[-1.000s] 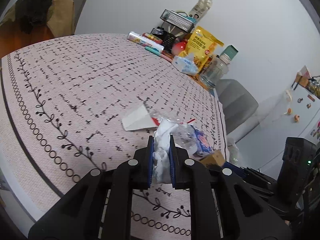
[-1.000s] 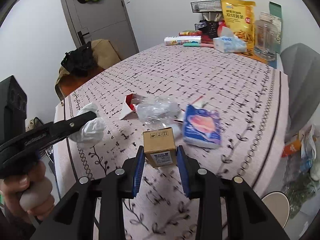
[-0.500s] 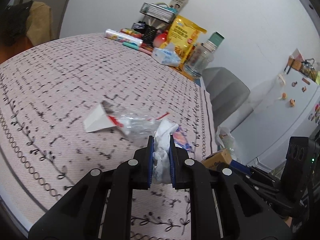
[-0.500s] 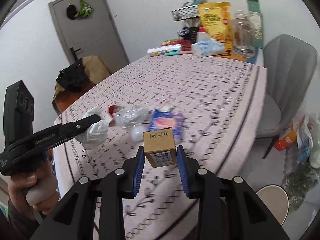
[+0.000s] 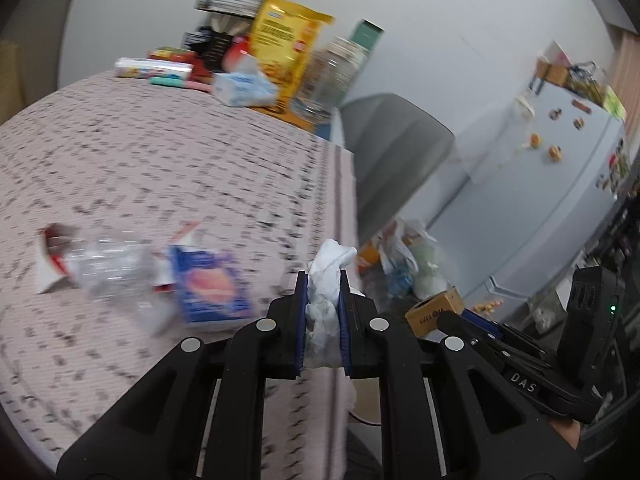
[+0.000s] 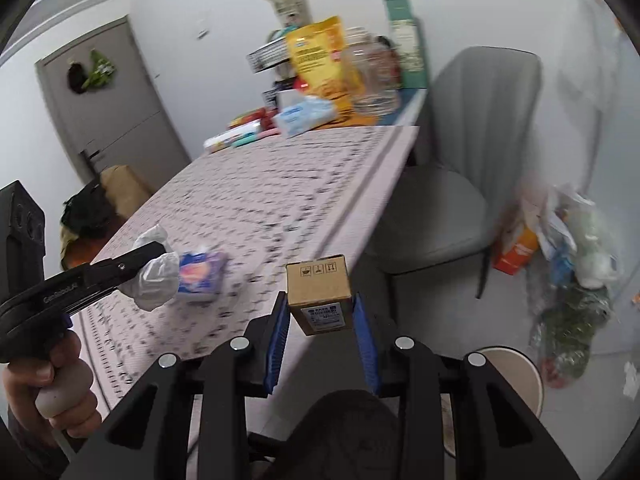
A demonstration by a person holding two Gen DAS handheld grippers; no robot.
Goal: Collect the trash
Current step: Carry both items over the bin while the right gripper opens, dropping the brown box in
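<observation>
My left gripper [image 5: 323,280] is shut on a crumpled white tissue [image 5: 327,280], held over the table's right edge. In the right wrist view that tissue [image 6: 154,280] shows at the left, with a hand on the left gripper's handle. My right gripper [image 6: 322,312] is shut on a small brown cardboard box [image 6: 320,298], held just past the table edge; the box [image 5: 434,310] also shows in the left wrist view. On the tablecloth lie a blue and purple packet [image 5: 208,286], a crushed clear plastic bottle [image 5: 108,264] and a red and white carton piece [image 5: 50,258].
A grey chair [image 6: 460,168] stands at the table's right side. Filled trash bags [image 6: 568,264] sit on the floor beyond it, and a round bin rim [image 6: 508,372] is below my right gripper. Snack bag, jar and tissue pack [image 5: 244,88] crowd the table's far end.
Both grippers have swung right, off the table's middle toward its edge and the floor bags, each still holding its item. The packet, bottle and carton stay on the cloth.
</observation>
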